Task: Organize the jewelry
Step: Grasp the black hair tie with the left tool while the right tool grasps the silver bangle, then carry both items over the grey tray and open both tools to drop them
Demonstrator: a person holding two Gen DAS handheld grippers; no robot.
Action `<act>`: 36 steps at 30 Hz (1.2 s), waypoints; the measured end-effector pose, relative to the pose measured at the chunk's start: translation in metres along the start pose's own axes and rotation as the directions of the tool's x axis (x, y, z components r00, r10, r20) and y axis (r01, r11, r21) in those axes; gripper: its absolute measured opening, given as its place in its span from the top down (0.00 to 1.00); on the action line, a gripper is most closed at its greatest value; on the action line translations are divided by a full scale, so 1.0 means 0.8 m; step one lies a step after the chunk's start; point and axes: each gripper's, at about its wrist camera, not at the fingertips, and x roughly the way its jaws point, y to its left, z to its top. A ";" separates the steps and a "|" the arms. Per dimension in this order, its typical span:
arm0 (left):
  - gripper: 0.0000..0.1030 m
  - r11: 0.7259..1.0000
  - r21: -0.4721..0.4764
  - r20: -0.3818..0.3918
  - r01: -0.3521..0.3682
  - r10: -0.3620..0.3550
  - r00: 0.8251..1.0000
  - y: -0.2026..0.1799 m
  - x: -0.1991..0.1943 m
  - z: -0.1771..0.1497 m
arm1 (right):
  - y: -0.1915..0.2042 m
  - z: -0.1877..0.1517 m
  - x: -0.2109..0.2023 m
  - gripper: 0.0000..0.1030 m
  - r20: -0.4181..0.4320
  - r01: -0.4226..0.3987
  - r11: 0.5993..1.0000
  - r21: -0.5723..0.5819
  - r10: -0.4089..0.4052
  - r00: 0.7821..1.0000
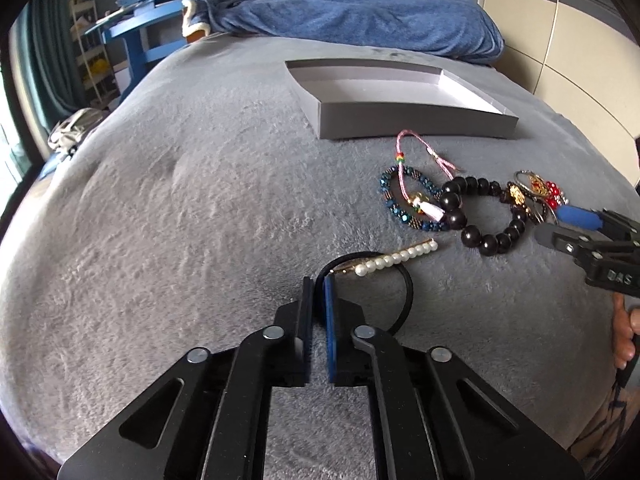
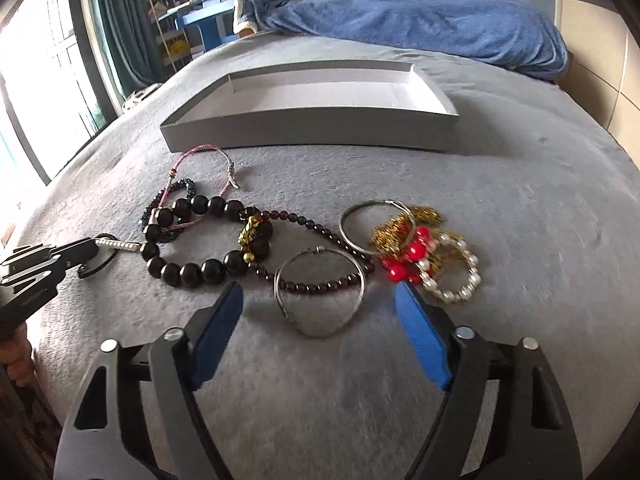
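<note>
Pinching hair tie (image 1: 404, 280), left gripper (image 1: 319, 280).

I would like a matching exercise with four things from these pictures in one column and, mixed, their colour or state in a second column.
Things:
1. grey box
2. hair tie
3. large-bead bracelet
4. right gripper

States:
A. open above a wire bangle
B. pinched by the left gripper
C. nothing inside
D. black beads with a gold charm

Pairs: 1-C, 2-B, 3-D, 4-A
</note>
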 end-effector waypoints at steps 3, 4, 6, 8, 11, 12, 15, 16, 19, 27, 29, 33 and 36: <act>0.91 1.000 0.024 0.006 -0.010 0.010 1.000 -0.004 0.004 -0.001 | 0.002 0.003 0.008 0.30 0.001 0.016 1.000 -0.004 -0.016 1.000; 0.90 1.000 0.029 0.010 -0.012 0.012 1.000 -0.005 0.005 -0.001 | 0.001 0.003 0.010 0.32 0.002 0.017 1.000 -0.003 -0.017 1.000; 0.90 0.999 0.029 0.018 -0.015 0.014 1.000 -0.005 0.007 -0.002 | -0.001 0.002 0.008 0.39 0.010 0.010 1.000 0.001 -0.010 1.000; 0.90 1.000 0.023 0.025 -0.017 0.016 1.000 -0.006 0.009 -0.002 | -0.002 -0.001 0.005 0.48 0.020 0.009 1.000 -0.003 -0.009 1.000; 0.89 1.000 0.019 0.020 -0.008 0.007 1.000 -0.004 0.008 -0.002 | -0.003 -0.004 0.000 0.55 0.037 0.006 1.000 -0.002 -0.006 0.999; 0.89 1.000 0.027 0.012 -0.003 0.003 1.000 -0.004 0.007 -0.002 | -0.003 -0.005 -0.002 0.55 0.045 0.001 1.000 0.001 -0.001 0.999; 0.93 1.000 0.003 0.008 0.023 -0.023 1.000 0.001 0.003 -0.002 | -0.007 -0.008 -0.009 0.55 0.060 -0.021 1.000 0.013 0.020 0.998; 0.96 1.000 0.006 0.014 0.027 -0.027 1.000 0.001 0.001 -0.003 | -0.007 -0.009 -0.011 0.55 0.066 -0.027 0.999 0.018 0.026 0.998; 0.97 0.999 0.001 0.041 0.049 -0.049 0.998 0.000 -0.012 0.000 | -0.012 -0.013 -0.019 0.55 0.087 -0.048 0.998 0.035 0.044 0.995; 0.97 0.996 0.023 0.159 0.086 -0.089 0.983 -0.005 -0.069 0.039 | -0.016 -0.016 -0.034 0.55 0.124 -0.076 0.995 0.059 0.068 0.990; 0.97 0.996 0.032 0.179 0.086 -0.090 0.980 -0.007 -0.078 0.048 | -0.017 -0.015 -0.038 0.55 0.130 -0.079 0.995 0.060 0.070 0.989; 0.97 0.996 0.033 0.196 0.086 -0.091 0.976 -0.005 -0.083 0.062 | -0.017 -0.011 -0.044 0.55 0.144 -0.080 0.995 0.057 0.071 0.987; 0.97 0.995 0.037 0.204 0.088 -0.093 0.975 -0.004 -0.082 0.073 | -0.017 -0.004 -0.047 0.55 0.151 -0.076 0.996 0.052 0.067 0.986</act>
